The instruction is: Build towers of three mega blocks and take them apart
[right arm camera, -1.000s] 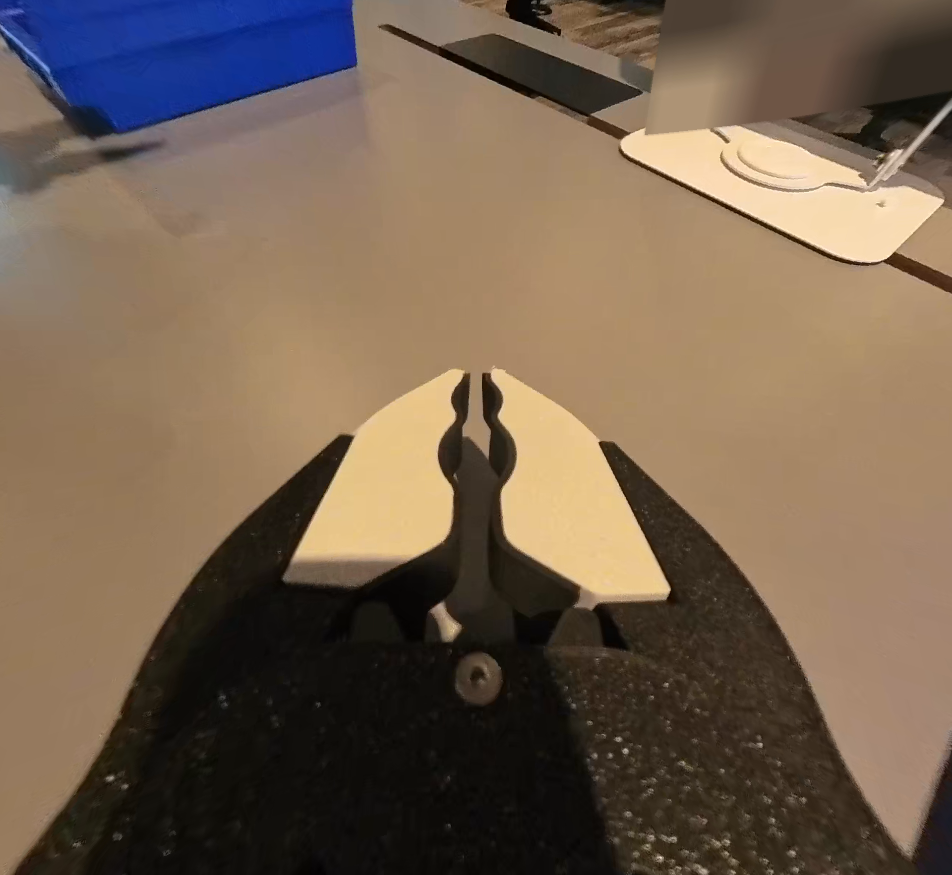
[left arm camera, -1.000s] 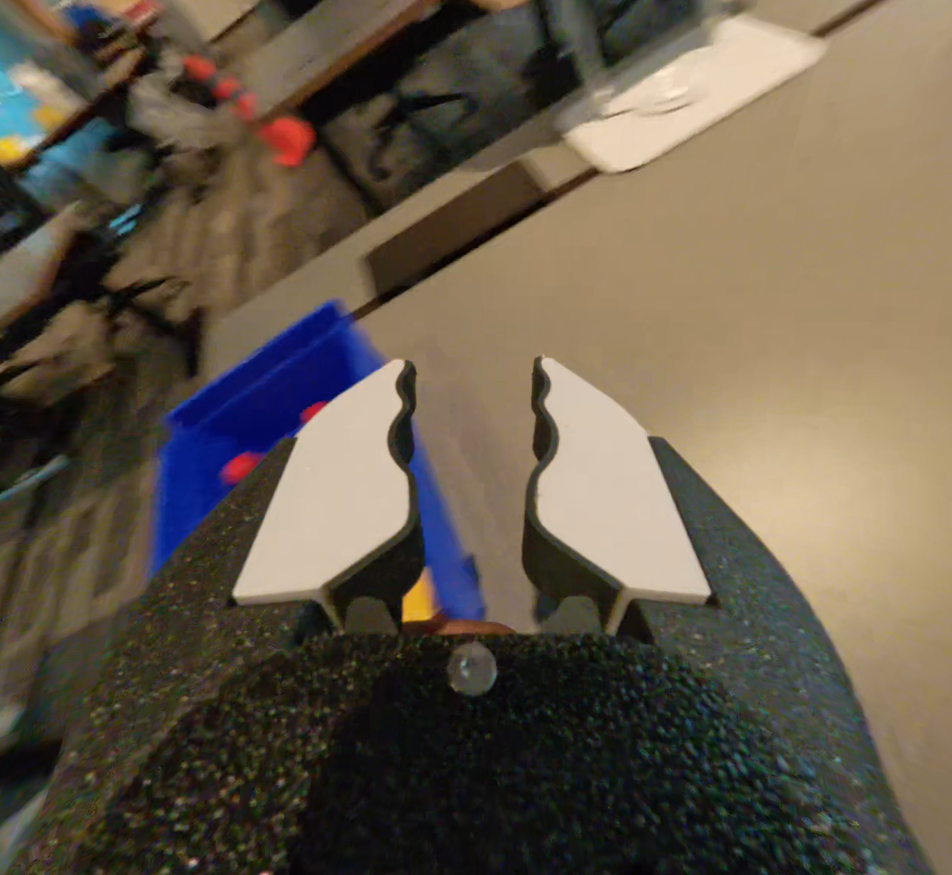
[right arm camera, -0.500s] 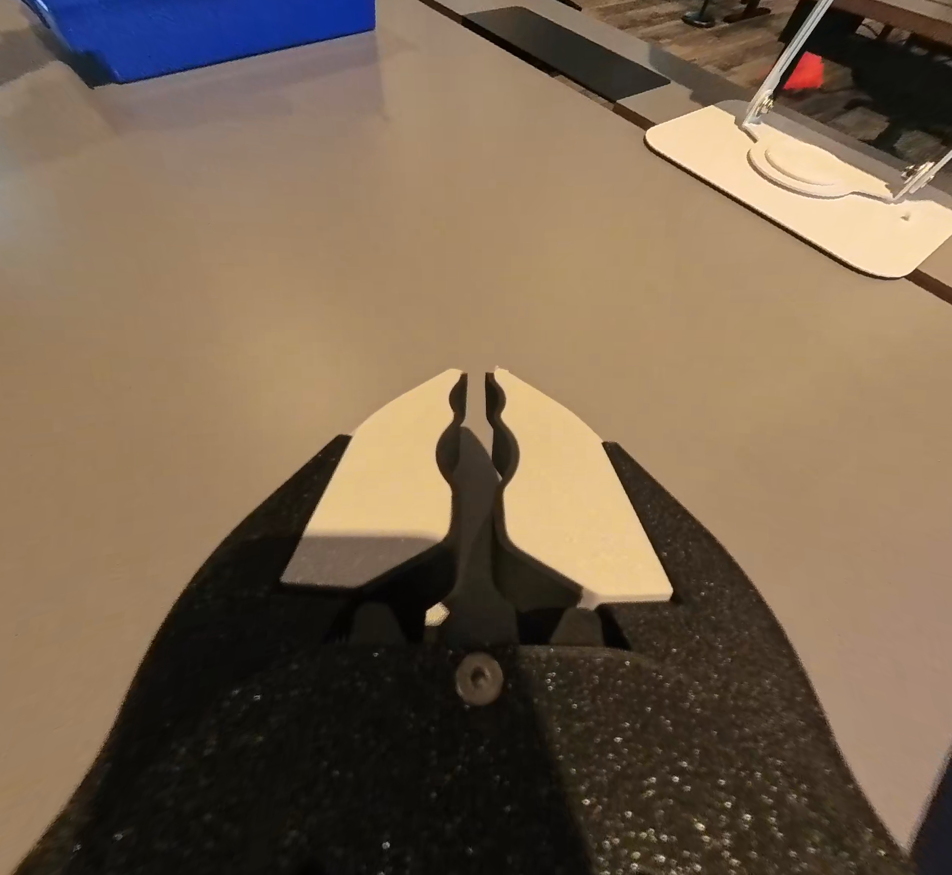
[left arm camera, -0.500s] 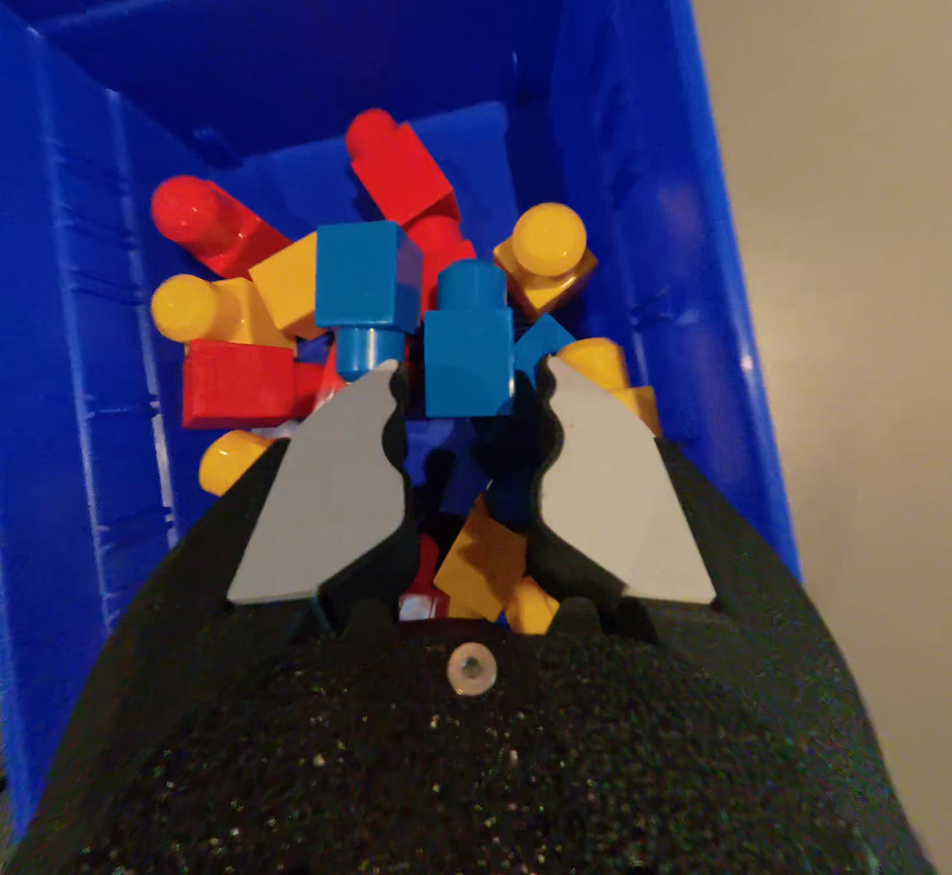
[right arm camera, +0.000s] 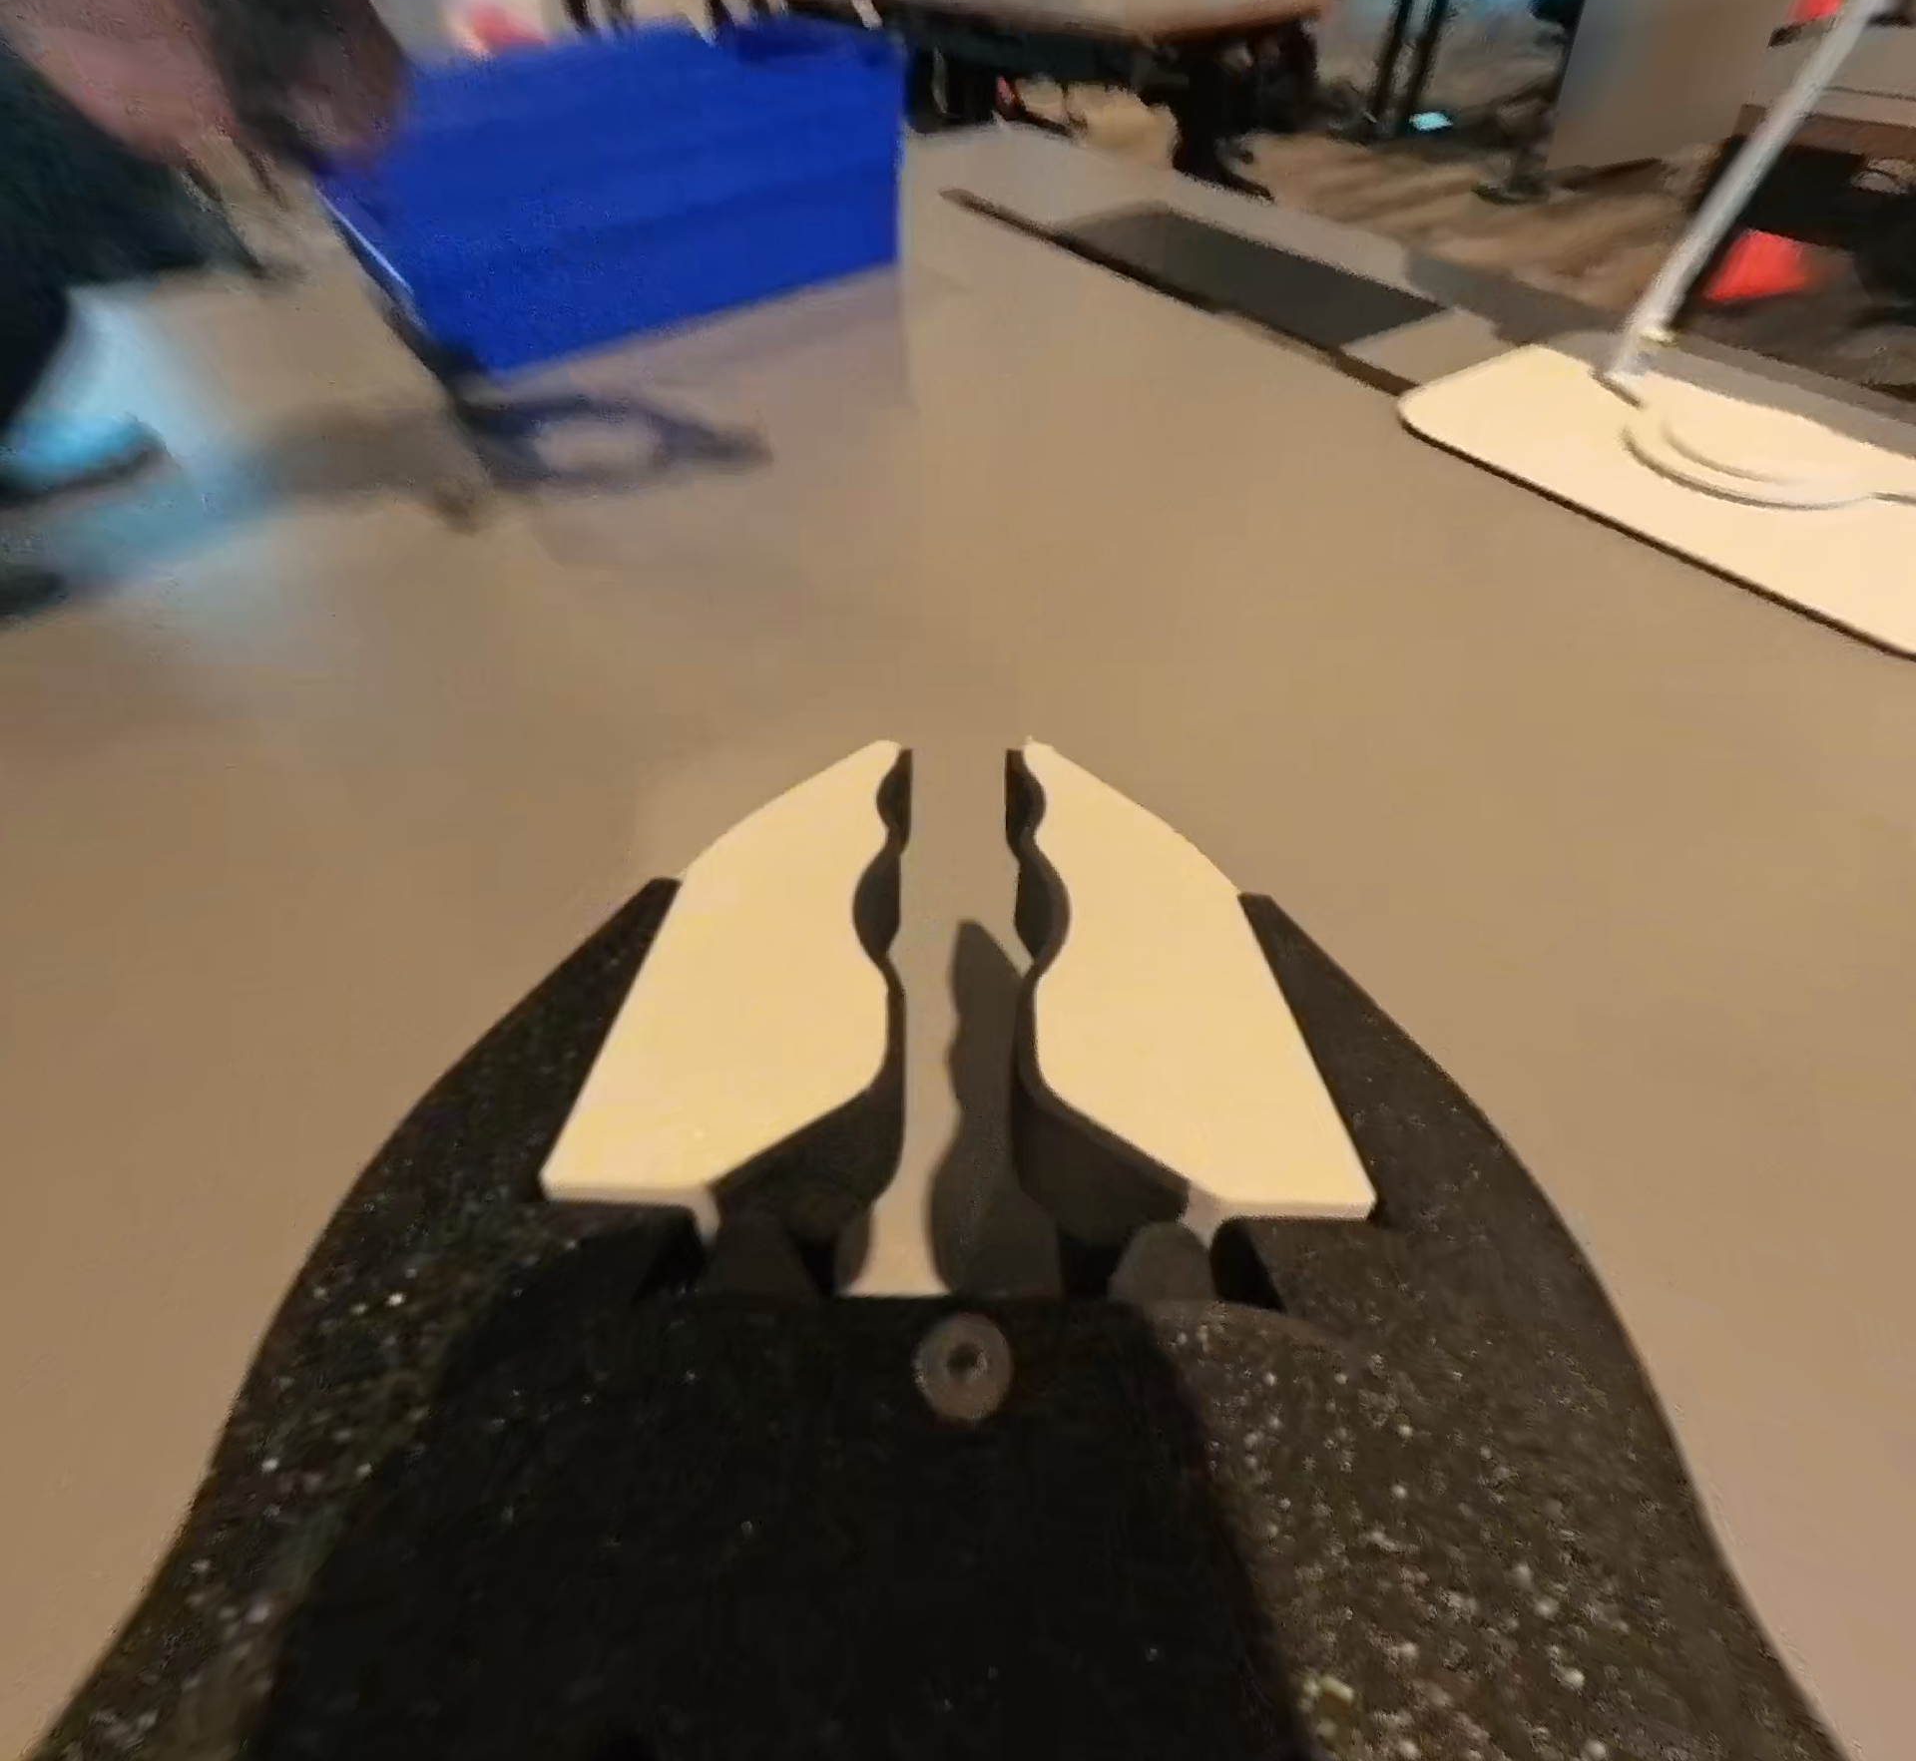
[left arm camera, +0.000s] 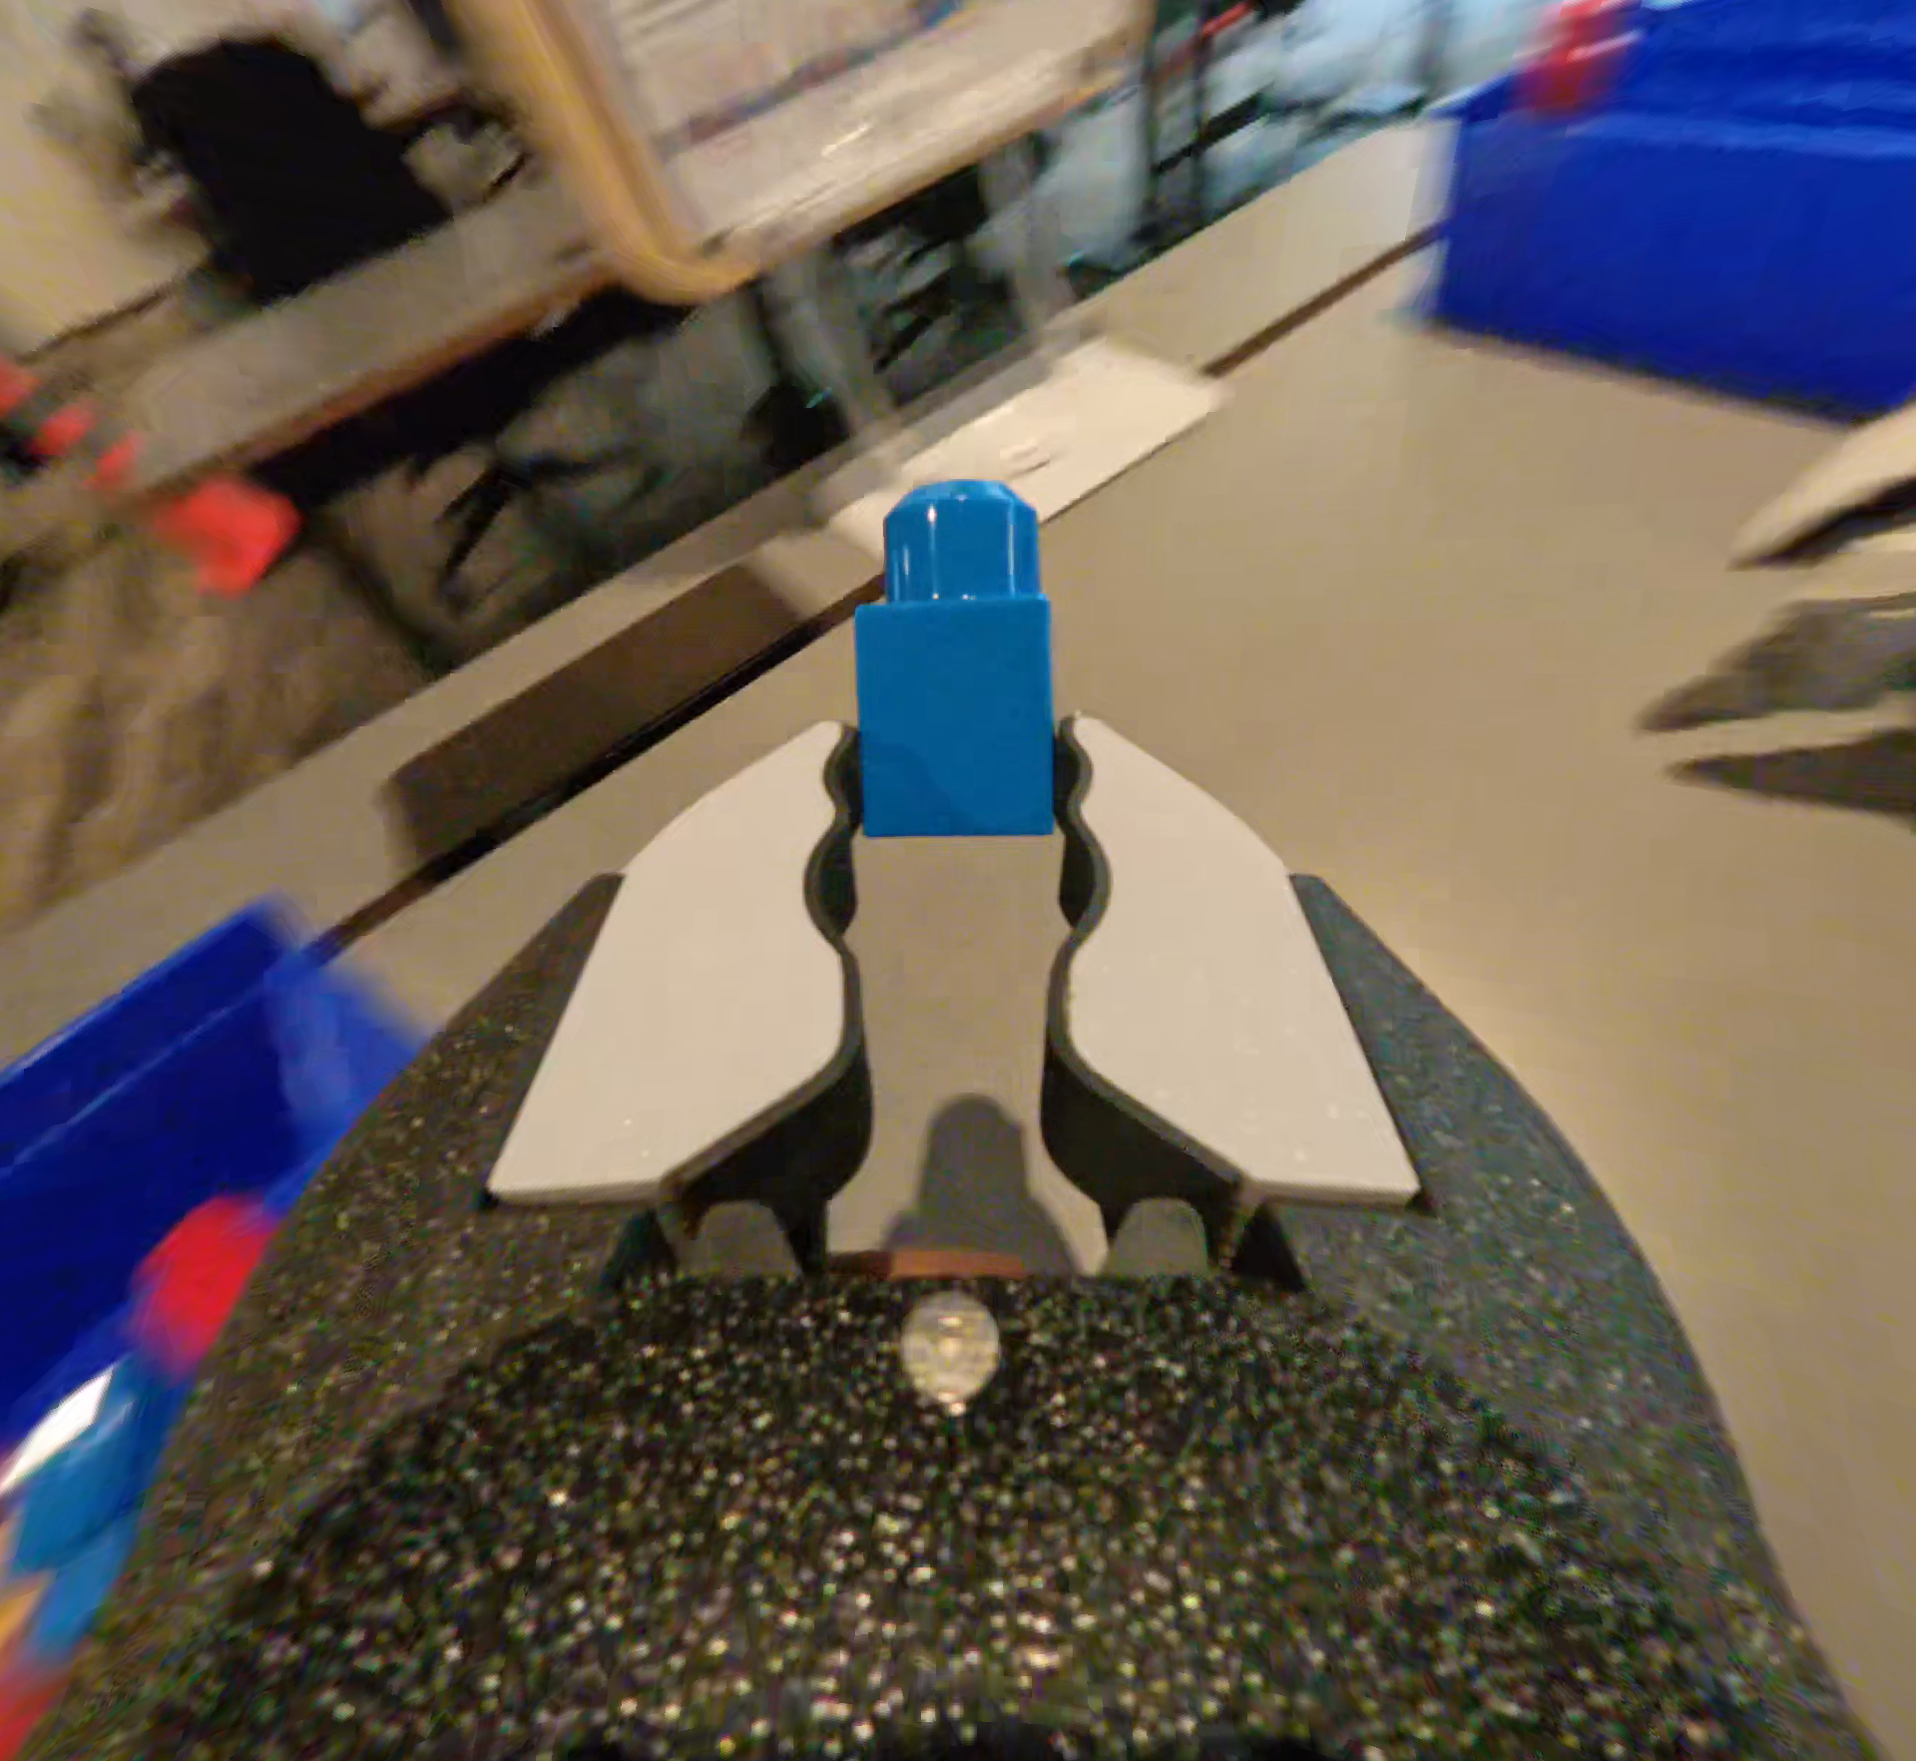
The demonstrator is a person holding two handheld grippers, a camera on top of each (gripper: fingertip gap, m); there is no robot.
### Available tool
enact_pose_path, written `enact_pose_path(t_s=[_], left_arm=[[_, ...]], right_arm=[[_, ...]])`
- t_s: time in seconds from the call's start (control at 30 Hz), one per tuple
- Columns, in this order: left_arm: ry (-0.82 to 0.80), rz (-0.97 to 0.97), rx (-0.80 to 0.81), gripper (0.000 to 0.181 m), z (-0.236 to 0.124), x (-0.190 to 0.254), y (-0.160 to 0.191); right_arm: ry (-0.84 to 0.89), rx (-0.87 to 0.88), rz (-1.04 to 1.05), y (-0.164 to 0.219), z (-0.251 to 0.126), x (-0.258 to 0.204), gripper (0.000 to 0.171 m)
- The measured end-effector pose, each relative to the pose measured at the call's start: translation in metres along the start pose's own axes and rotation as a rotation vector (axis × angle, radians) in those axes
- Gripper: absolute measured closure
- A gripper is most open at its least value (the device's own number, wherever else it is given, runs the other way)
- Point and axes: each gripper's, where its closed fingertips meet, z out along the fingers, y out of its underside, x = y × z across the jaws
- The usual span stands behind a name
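My left gripper (left arm camera: 954, 749) is shut on a blue mega block (left arm camera: 954, 716), held upright with its stud on top, above the grey table (left arm camera: 1400, 778). A blue bin (left arm camera: 135, 1120) with several red and blue blocks lies blurred at the lower left. My right gripper (right arm camera: 959, 758) is empty, its jaws a narrow gap apart, low over the table (right arm camera: 1140, 675). In the right wrist view the left gripper shows as a dark blur at the far left (right arm camera: 93, 187). The blurred shape at the right edge of the left wrist view (left arm camera: 1825, 612) looks like the right gripper.
A blue bin (right arm camera: 643, 187) stands at the back left of the table in the right wrist view; it also shows in the left wrist view (left arm camera: 1680, 239). A white lamp base (right arm camera: 1659, 467) sits at the far right. A dark slot (right arm camera: 1244, 270) runs along the table's far edge. My right gripper is the nearer one to the white lamp base (right arm camera: 1659, 467): about 35 centimeters, against 40 centimeters. Seen from the left wrist view (left arm camera: 1013, 476) as well.
My left gripper closed on the blue block in the bin and lifted it out over the table. My right gripper's jaws have parted slightly and its view has tilted up.
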Motion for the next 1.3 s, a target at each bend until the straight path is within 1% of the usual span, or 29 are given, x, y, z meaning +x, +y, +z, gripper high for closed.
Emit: enact_pose_path(t_s=[0.03, 0.1, 0.17, 0.23, 0.3, 0.37, 0.4, 0.43, 0.47, 0.5, 0.53, 0.6, 0.67, 0.7, 0.77, 0.8, 0.87, 0.93, 0.97, 1.0, 1.03, 1.07, 1.13, 1.2, 1.3], left_arm=[[0.081, 0.031, 0.056, 0.146, 0.015, 0.037, -0.008], [0.198, 0.069, 0.132, 0.146, 0.045, 0.107, -0.010], [0.249, 0.079, 0.145, 0.146, 0.073, 0.161, 0.003], [0.255, 0.088, 0.121, 0.146, 0.091, 0.198, 0.017], [0.239, 0.122, 0.120, 0.146, 0.096, 0.218, 0.014], [0.213, 0.181, 0.139, 0.146, 0.097, 0.230, 0.012], [0.227, 0.212, 0.127, 0.146, 0.099, 0.238, 0.016], [0.252, 0.242, 0.101, 0.146, 0.102, 0.247, 0.023], [0.267, 0.278, 0.073, 0.146, 0.104, 0.254, 0.031], [0.251, 0.327, 0.053, 0.146, 0.105, 0.256, 0.035], [0.242, 0.356, 0.049, 0.146, 0.105, 0.257, 0.036], [0.261, 0.318, 0.001, 0.147, 0.100, 0.257, 0.043], [0.254, 0.251, -0.064, 0.130, 0.091, 0.245, 0.050], [0.244, 0.221, -0.087, 0.125, 0.083, 0.235, 0.051], [0.190, 0.175, -0.126, 0.120, 0.059, 0.202, 0.050], [0.147, 0.162, -0.144, 0.119, 0.044, 0.177, 0.048], [0.028, 0.150, -0.203, 0.118, 0.004, 0.112, 0.043], [-0.177, 0.128, -0.280, 0.125, -0.046, 0.029, 0.041], [-0.285, 0.112, -0.319, 0.126, -0.072, -0.011, 0.044], [-0.358, 0.075, -0.364, 0.127, -0.093, -0.044, 0.052], [-0.386, 0.015, -0.414, 0.127, -0.109, -0.068, 0.065], [-0.388, -0.045, -0.464, 0.127, -0.117, -0.086, 0.081], [-0.379, -0.123, -0.585, 0.124, -0.121, -0.113, 0.116], [-0.336, -0.182, -0.671, 0.121, -0.111, -0.127, 0.146], [-0.270, -0.242, -0.711, 0.121, -0.089, -0.133, 0.172]], right_arm=[[-0.050, 0.053, 0.051, -0.008, -0.001, -0.007, 0.151], [-0.141, 0.141, 0.177, -0.021, -0.003, -0.016, 0.141], [-0.208, 0.169, 0.285, -0.027, -0.004, -0.019, 0.128], [-0.219, 0.141, 0.354, -0.023, -0.002, -0.016, 0.116], [-0.250, 0.101, 0.399, -0.019, 0.000, -0.017, 0.107], [-0.288, 0.054, 0.416, -0.014, 0.002, -0.023, 0.105], [-0.290, 0.037, 0.415, -0.012, 0.003, -0.024, 0.105], [-0.284, 0.025, 0.412, -0.010, 0.004, -0.024, 0.110], [-0.265, 0.006, 0.410, -0.007, 0.005, -0.023, 0.120], [-0.234, -0.018, 0.406, -0.003, 0.006, -0.020, 0.134], [-0.224, -0.036, 0.396, 0.000, 0.006, -0.018, 0.134], [-0.198, -0.074, 0.358, 0.006, 0.005, -0.016, 0.135], [-0.122, -0.108, 0.280, 0.010, 0.002, -0.006, 0.135], [-0.090, -0.133, 0.234, 0.012, 0.000, -0.002, 0.135], [-0.043, -0.189, 0.156, 0.018, -0.003, 0.002, 0.135], [-0.024, -0.224, 0.122, 0.022, -0.004, 0.003, 0.135], [-0.004, -0.301, 0.054, 0.032, -0.004, 0.002, 0.135], [-0.001, -0.356, -0.001, 0.040, -0.001, -0.003, 0.135], [0.000, -0.367, -0.021, 0.042, 0.000, -0.005, 0.134], [0.001, -0.371, -0.036, 0.042, 0.001, -0.007, 0.134], [0.000, -0.374, -0.044, 0.042, 0.002, -0.008, 0.134], [-0.004, -0.376, -0.048, 0.042, 0.003, -0.010, 0.134], [-0.013, -0.373, -0.048, 0.041, 0.004, -0.012, 0.134], [-0.024, -0.366, -0.039, 0.042, 0.005, -0.013, 0.134], [-0.045, -0.354, -0.019, 0.042, 0.004, -0.014, 0.134]])
